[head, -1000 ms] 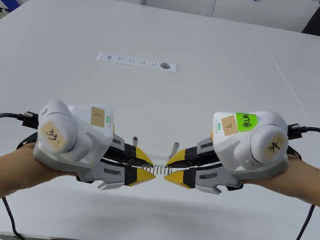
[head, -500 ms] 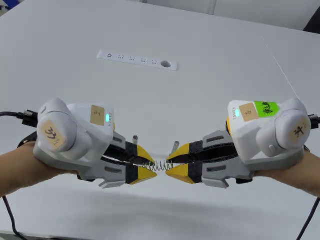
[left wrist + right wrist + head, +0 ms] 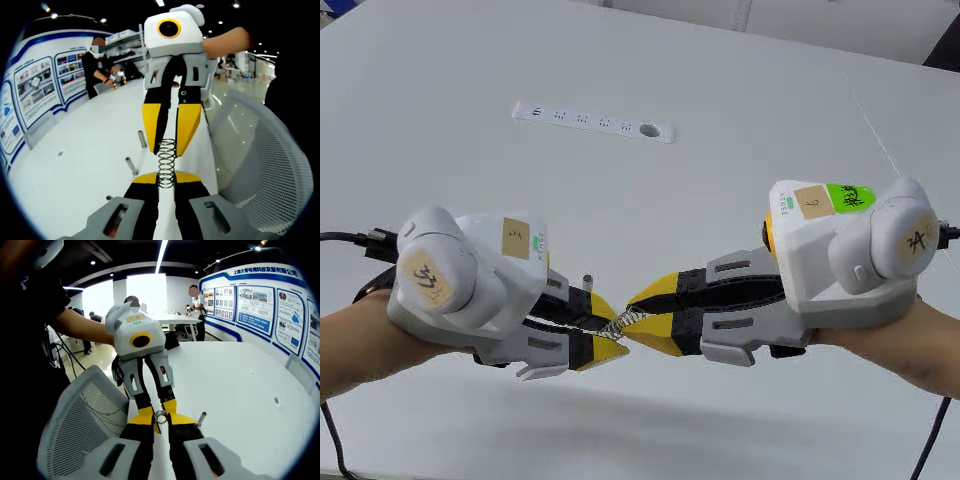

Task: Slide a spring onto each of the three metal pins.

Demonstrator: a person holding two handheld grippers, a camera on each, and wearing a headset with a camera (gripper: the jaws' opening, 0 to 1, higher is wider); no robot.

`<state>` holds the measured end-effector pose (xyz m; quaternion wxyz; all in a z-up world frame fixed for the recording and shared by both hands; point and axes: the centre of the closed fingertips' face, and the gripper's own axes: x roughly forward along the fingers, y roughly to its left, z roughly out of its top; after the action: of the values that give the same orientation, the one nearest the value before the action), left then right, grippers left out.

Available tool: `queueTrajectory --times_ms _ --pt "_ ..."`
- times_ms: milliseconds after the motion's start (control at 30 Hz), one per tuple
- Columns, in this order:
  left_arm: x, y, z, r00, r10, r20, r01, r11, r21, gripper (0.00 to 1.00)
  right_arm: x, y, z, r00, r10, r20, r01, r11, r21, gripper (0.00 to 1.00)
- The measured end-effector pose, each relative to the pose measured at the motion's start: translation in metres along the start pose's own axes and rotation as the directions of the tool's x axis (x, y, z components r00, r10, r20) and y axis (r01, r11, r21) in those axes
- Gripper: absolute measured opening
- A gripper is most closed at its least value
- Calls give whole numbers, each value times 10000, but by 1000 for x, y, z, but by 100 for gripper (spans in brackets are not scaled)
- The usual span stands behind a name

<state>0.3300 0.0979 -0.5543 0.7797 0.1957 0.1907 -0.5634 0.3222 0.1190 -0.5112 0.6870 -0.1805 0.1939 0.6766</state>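
Note:
A thin metal spring (image 3: 623, 322) spans the short gap between my two grippers above the white table (image 3: 740, 170). My left gripper (image 3: 618, 333) is shut on one end of it. My right gripper (image 3: 632, 316) faces it tip to tip and is closed on the other end. In the left gripper view the spring (image 3: 166, 162) rises from my left gripper (image 3: 166, 179) into the yellow tips of the right gripper (image 3: 167, 149). Two upright metal pins (image 3: 142, 138) (image 3: 131, 166) stand on the table beside it. One pin (image 3: 587, 281) shows behind the left gripper, and one pin (image 3: 201, 419) beside my right gripper (image 3: 161, 424).
A white power strip (image 3: 592, 121) lies further back on the table. A white mesh chair (image 3: 260, 160) stands at the table's near edge. A person (image 3: 97, 70) stands at a far table.
My right gripper has moved left and tilted toward the left gripper, so much less spring shows between them. The pin beside the right gripper is now hidden behind it.

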Motion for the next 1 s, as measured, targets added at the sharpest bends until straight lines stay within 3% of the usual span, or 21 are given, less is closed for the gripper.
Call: queueTrajectory --times_ms 200,333,467,667,767,1000 --pt "2 0 7 9995 20 305 -20 10000 -15 10 -1 -1 7 9996 -196 206 190 9995 271 10" --pt "2 -1 6 9998 5 219 -6 10000 25 10 0 0 7 9998 -182 65 180 9995 254 10" --pt "-3 -2 9 9985 -141 520 174 9978 -647 11 0 1 11 9995 -208 240 200 9993 324 10" --pt "-7 2 8 9989 79 459 -49 9979 -649 15 -1 0 15 9992 -256 294 250 9994 234 10" --pt "-10 5 11 9975 253 666 -177 9935 -1120 21 -5 -5 18 9985 -375 388 365 9990 250 10" --pt "-18 15 9 9948 721 717 -619 9888 -1354 33 -21 -29 21 9929 -1078 506 1067 9940 229 10"
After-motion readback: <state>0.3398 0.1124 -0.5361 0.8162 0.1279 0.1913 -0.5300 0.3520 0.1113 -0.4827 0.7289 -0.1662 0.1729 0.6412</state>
